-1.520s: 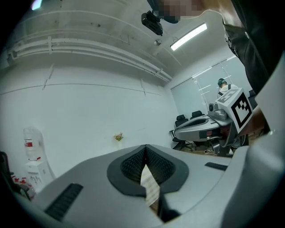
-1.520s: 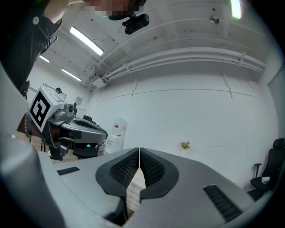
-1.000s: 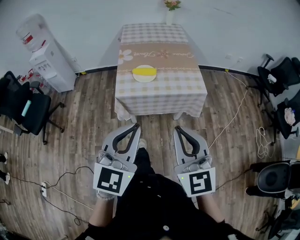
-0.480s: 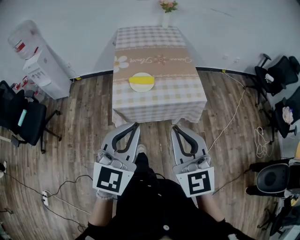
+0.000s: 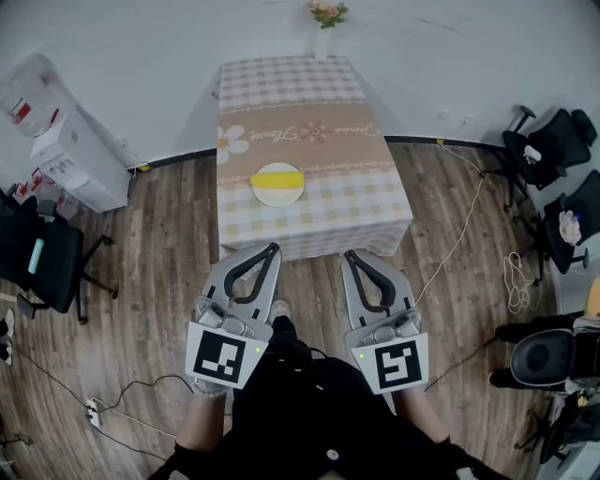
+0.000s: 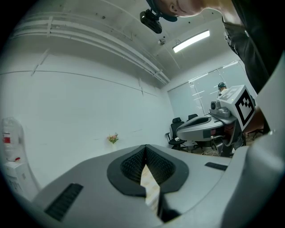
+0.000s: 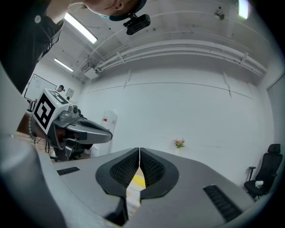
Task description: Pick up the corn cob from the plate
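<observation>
A yellow corn cob (image 5: pixel 277 178) lies across a pale round plate (image 5: pixel 278 194) on a table with a checked cloth (image 5: pixel 309 216), seen ahead in the head view. My left gripper (image 5: pixel 273 249) and right gripper (image 5: pixel 350 255) are held side by side just short of the table's near edge, both shut with nothing in them. In the right gripper view a sliver of the yellow cob (image 7: pixel 137 180) shows through the gap behind the closed jaws. The left gripper view shows only a strip of the checked cloth (image 6: pixel 149 190) behind its jaws.
A vase of flowers (image 5: pixel 324 17) stands at the table's far end against the white wall. A water dispenser (image 5: pixel 58 136) is at the left, office chairs (image 5: pixel 553 150) at the right and a black chair (image 5: pixel 37 262) at the left. Cables (image 5: pixel 459 239) trail over the wooden floor.
Both grippers have come closer to the table together; the table and plate now sit lower and larger in the head view. The jaws stayed shut.
</observation>
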